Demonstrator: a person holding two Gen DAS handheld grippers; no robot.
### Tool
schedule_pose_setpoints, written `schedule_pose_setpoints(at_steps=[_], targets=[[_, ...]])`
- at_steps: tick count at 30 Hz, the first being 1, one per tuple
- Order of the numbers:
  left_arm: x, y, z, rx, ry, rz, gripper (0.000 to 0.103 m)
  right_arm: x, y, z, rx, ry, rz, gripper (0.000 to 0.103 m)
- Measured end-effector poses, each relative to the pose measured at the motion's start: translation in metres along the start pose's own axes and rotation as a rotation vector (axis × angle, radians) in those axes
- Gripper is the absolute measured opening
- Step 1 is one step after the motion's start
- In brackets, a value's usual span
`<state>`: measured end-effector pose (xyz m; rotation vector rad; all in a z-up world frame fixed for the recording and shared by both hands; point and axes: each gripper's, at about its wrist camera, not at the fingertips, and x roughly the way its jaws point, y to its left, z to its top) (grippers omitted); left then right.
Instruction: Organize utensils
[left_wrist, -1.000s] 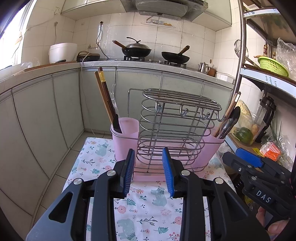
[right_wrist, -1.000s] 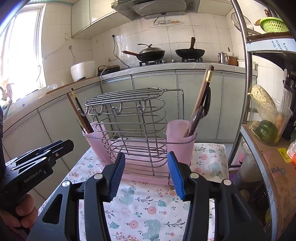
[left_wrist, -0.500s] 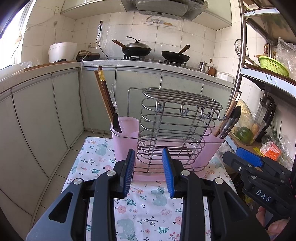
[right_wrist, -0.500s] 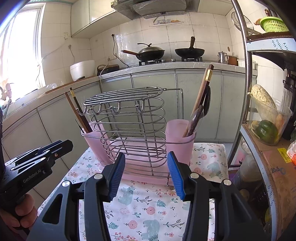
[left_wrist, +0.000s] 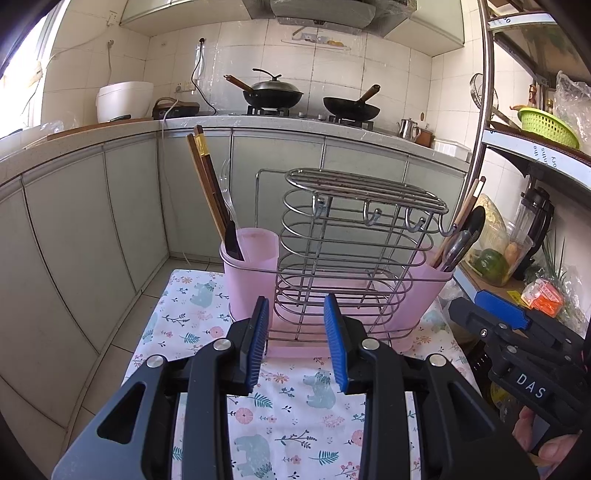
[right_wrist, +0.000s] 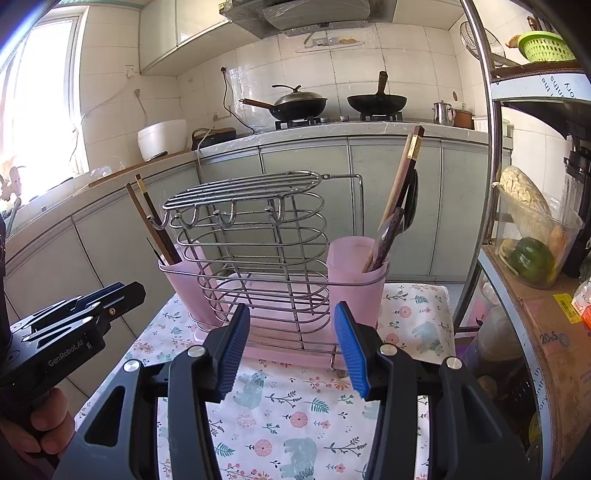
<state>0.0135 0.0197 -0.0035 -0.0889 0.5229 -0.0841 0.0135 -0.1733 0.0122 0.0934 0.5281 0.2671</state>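
- Your left gripper hangs over the near part of the floral tablecloth, jaws parted with nothing between the blue pads.
- Your right gripper is likewise spread wide and holds nothing; it faces the wire rack from the other side.
- The rack stands on a pink tray on the cloth, just ahead of both tools.
- In the left view, the left pink cup holds dark chopsticks and a clear plastic spoon, all leaning left.
- The right pink cup holds more chopsticks and a dark spoon, leaning right.
- Behind the rack, you see two woks on the stove.
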Motion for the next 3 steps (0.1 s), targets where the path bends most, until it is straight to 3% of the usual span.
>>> schedule_pose_setpoints(at_steps=[3], targets=[[0.0002,-0.0003,0.0,0.0,0.0,-0.001,0.031,0.0003,-0.0014,0.0001,-0.001,0.001,0.0,0.047]])
